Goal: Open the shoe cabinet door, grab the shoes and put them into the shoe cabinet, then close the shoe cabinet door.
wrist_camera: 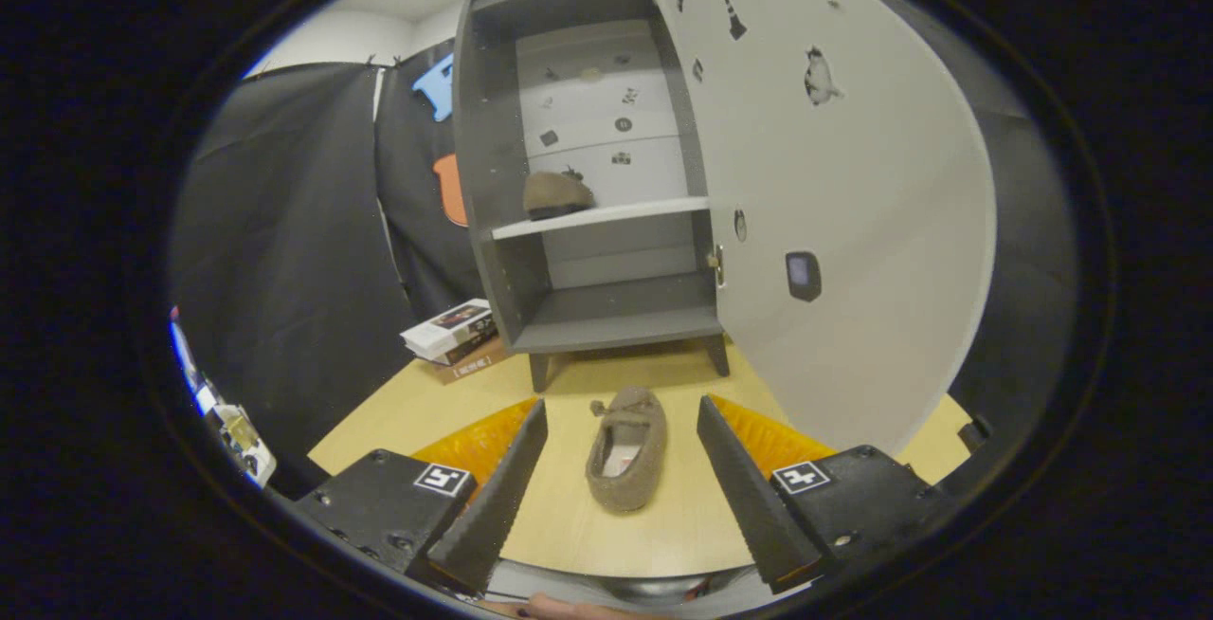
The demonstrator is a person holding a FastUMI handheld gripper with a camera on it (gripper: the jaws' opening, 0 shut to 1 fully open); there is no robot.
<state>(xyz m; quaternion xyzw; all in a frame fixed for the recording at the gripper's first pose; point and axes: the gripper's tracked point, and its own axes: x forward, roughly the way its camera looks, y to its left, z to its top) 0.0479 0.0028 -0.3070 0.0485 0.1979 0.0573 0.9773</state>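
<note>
One brown slipper point(625, 450) lies on the wooden table point(663, 525) in the lower middle of the frame, between the spread fingers of the gripper point(623, 478), untouched. Behind it, the shoe cabinet point(578, 174) stands with its door point(853, 222) open; the second slipper point(557, 193) rests on its shelf point(606, 217).

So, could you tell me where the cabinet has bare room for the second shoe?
The bottom shelf is bare wall to wall. The upper shelf is free right of the stored shoe. The second shoe lies between the open gripper's fingers.
</note>
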